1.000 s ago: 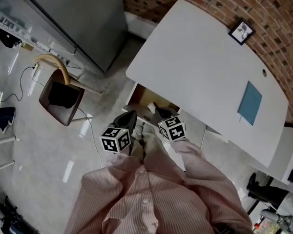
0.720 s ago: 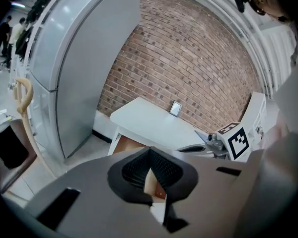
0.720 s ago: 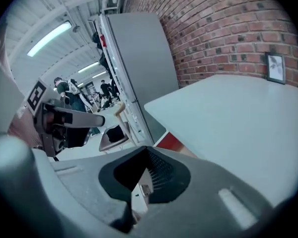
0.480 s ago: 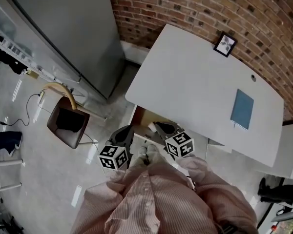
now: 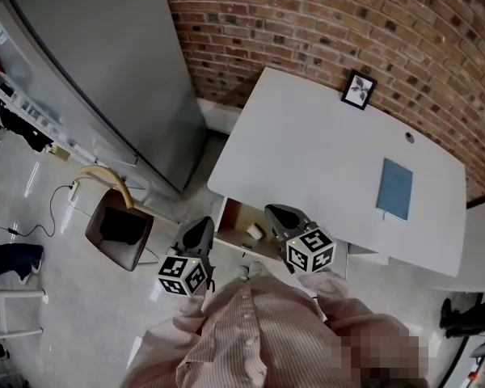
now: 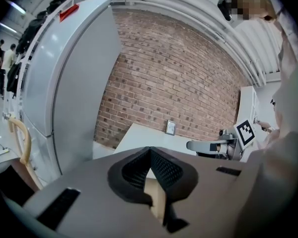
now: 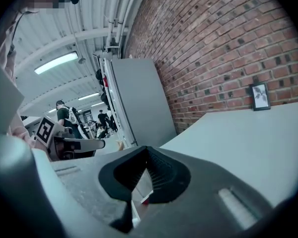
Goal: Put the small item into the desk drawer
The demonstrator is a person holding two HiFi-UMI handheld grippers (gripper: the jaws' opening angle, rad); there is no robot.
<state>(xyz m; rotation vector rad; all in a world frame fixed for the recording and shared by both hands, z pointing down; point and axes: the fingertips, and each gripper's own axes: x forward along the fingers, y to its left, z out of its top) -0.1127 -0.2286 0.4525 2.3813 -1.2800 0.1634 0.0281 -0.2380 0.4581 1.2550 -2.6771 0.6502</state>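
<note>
The white desk (image 5: 307,160) has its wooden drawer (image 5: 234,214) pulled open under the near left corner. A small white item (image 5: 255,231) lies inside the drawer. My left gripper (image 5: 202,223) hangs over the drawer's left end and my right gripper (image 5: 272,210) over its right end. Both are raised above it and hold nothing. In the left gripper view the jaws (image 6: 150,150) meet at the tip, shut, with tan wood showing below them. The right gripper view shows its jaws (image 7: 147,150) shut as well, with the desk top (image 7: 248,133) beyond.
A blue book (image 5: 394,188) and a small picture frame (image 5: 358,89) sit on the desk by the brick wall (image 5: 323,23). A tall grey cabinet (image 5: 105,71) stands at the left. A brown chair (image 5: 117,229) is on the floor left of the drawer.
Both grippers have risen from the drawer, staying shut. The head view has lifted, so more of the brick wall shows. The drawer is still open with the item in it.
</note>
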